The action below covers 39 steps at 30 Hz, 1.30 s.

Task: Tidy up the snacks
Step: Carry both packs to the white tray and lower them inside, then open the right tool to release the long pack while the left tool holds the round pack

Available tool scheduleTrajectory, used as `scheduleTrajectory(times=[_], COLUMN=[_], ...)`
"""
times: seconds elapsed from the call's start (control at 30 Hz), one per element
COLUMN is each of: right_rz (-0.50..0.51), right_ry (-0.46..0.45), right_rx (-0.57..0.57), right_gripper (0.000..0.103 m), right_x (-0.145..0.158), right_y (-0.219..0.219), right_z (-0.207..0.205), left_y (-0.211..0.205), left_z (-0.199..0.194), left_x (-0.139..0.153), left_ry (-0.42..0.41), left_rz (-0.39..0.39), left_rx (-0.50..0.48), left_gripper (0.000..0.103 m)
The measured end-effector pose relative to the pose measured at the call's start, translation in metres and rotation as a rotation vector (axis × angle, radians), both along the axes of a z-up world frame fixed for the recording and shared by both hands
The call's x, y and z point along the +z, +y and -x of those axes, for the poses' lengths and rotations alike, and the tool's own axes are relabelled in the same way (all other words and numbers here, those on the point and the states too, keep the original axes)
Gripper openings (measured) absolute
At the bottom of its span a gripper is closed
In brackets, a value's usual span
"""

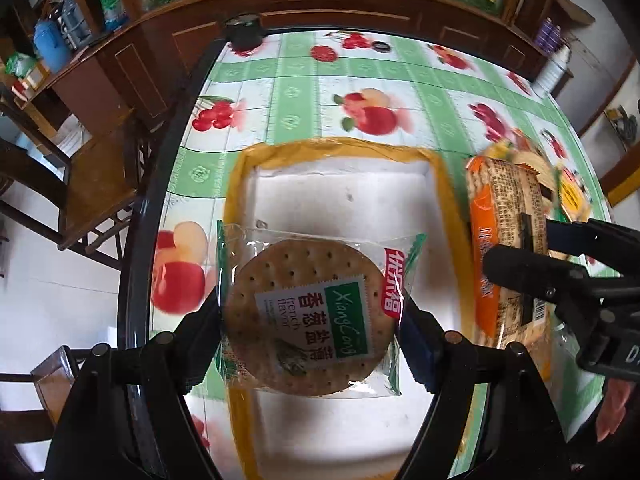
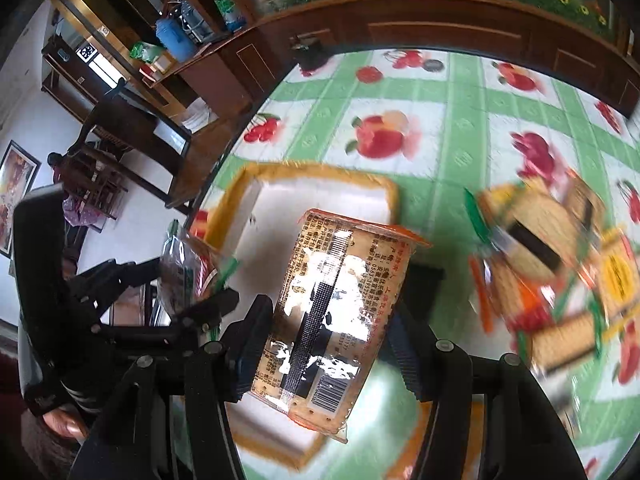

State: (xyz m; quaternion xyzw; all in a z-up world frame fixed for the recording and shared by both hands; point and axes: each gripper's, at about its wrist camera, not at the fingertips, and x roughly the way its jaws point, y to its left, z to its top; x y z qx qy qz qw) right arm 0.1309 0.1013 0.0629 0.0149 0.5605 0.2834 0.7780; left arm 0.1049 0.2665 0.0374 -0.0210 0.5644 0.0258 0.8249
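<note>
Two grippers work over a round table (image 1: 304, 92) covered in a glossy green-and-white checked cloth printed with red fruit, its edge bound by a dark rim (image 1: 168, 184) that curves down the left side, with pale floor and a brown wooden chair (image 1: 96, 184) beyond it. A long dark-wood cabinet (image 1: 340, 8) runs close behind the far edge of the table. On the cloth sits a shallow white rectangular tray with a yellow-orange rim (image 1: 448, 184); its matt white floor shows bare toward the far end. To the right of the tray, in the right wrist view, lies a blurred pile of crinkly snack packets (image 2: 560, 264) in orange, yellow and green, with bare cloth between pile and tray.

The right gripper (image 2: 326, 344) is clamped on a tall orange-trimmed clear cracker packet (image 2: 332, 320), shiny film with a barcode and dense print, held above the tray's near right part. The left gripper (image 1: 310, 320) is closed on a clear-wrapped round brown biscuit with a green-and-white label (image 1: 308, 316), its surface dotted with small holes, its black fingers (image 1: 200, 320) pressing the wrapper's sides; it hangs above the tray's near half, just left of the cracker packet.
</note>
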Motion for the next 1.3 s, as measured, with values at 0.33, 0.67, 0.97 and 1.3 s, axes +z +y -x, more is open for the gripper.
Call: scheduleTrajectory(times=[0.33,0.67,0.97,1.3], right_rz=[0.058,0.122,0.156,0.072], right_ry=[-0.033,0.012,-0.074,-0.072], right_rx=[0.064,0.048,0.070,0.013], right_gripper=[0.059,0.061,0.060,0.060], right_x=[-0.034,-0.060,-0.045,-0.027], right_y=[0.049,0.052,0.056,0.035], right_z=[-0.032,-0.058,-0.057,-0.054], left_y=[0.007,-0.005,0.003,-0.009], left_z=[-0.038,-0.058,-0.063,-0.066], left_x=[-0.035,-0.051,-0.049,-0.049], left_ry=[0.045,0.070,0.150,0.140], left_rz=[-0.004,-0.094,-0.036,-0.104], left_rx=[-0.009,-0.029,0.002,-0.017], left_gripper=[0.079,0.080,0.080,0.081])
